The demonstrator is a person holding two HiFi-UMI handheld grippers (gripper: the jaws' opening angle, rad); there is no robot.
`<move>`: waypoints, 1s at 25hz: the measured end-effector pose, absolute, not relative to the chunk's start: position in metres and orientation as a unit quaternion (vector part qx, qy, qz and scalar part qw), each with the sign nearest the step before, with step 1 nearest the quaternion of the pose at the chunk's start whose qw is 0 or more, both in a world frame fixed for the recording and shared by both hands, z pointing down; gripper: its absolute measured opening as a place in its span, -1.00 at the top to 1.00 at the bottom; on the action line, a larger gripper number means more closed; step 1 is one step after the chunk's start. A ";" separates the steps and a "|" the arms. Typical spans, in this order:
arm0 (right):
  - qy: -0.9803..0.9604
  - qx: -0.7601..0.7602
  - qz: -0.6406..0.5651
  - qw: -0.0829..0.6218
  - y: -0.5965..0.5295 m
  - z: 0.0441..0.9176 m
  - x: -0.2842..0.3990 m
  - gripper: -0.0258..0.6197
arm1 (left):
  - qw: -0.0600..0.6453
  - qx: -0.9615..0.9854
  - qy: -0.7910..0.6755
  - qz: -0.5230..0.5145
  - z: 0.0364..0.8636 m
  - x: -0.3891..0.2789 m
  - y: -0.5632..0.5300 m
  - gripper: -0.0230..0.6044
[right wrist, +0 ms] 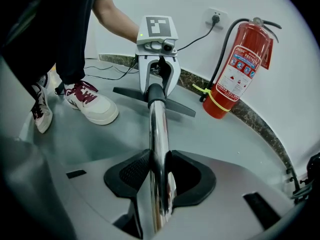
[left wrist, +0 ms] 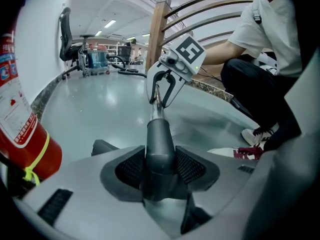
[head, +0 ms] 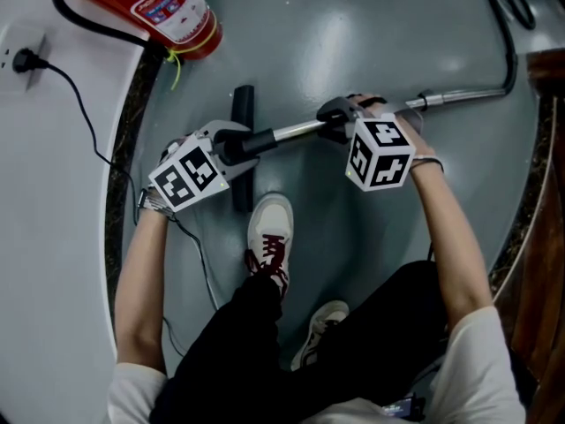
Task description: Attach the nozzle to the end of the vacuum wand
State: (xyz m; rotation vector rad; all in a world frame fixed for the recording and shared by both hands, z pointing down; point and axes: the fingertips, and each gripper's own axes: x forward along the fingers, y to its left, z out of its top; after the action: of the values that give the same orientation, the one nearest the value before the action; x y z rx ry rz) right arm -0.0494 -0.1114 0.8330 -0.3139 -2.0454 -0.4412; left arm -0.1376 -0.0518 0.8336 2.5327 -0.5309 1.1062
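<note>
Left tool clamped on dark neck of nozzle, centre-left in head view. Right tool clamped on chrome wand. Joint possibly not fully seated. Risk: skewed push jams collar; loose fit drops nozzle onto floor.

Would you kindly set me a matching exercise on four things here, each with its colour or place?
1 extinguisher; 2 wand; 3 nozzle; 4 plug
a in the socket; b chrome, in the right gripper; c red; d dark, in the left gripper
Pairs: 1c, 2b, 3d, 4a
</note>
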 end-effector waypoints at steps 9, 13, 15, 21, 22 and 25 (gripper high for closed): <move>-0.838 -0.134 -0.193 0.492 -0.109 0.835 -0.048 0.46 | 0.199 0.890 -0.182 0.369 0.831 -0.137 -0.051 0.32; -0.841 -0.132 -0.192 0.488 -0.110 0.836 -0.049 0.46 | 0.192 0.886 -0.182 0.380 0.834 -0.137 -0.051 0.32; -0.841 -0.132 -0.192 0.488 -0.110 0.836 -0.049 0.46 | 0.182 0.885 -0.185 0.387 0.835 -0.137 -0.051 0.32; -0.839 -0.135 -0.190 0.491 -0.109 0.840 -0.049 0.46 | 0.147 0.878 -0.199 0.409 0.835 -0.137 -0.051 0.32; -0.839 -0.135 -0.190 0.491 -0.110 0.840 -0.049 0.46 | 0.140 0.876 -0.200 0.417 0.837 -0.137 -0.050 0.32; -0.841 -0.135 -0.187 0.489 -0.110 0.841 -0.049 0.46 | 0.112 0.869 -0.199 0.439 0.844 -0.138 -0.048 0.32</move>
State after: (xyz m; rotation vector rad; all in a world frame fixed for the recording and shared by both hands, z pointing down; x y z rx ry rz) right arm -0.0494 -0.1104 0.8411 -0.3269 -2.0435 -0.4554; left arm -0.1382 -0.0483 0.8440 2.5517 -0.5837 1.2898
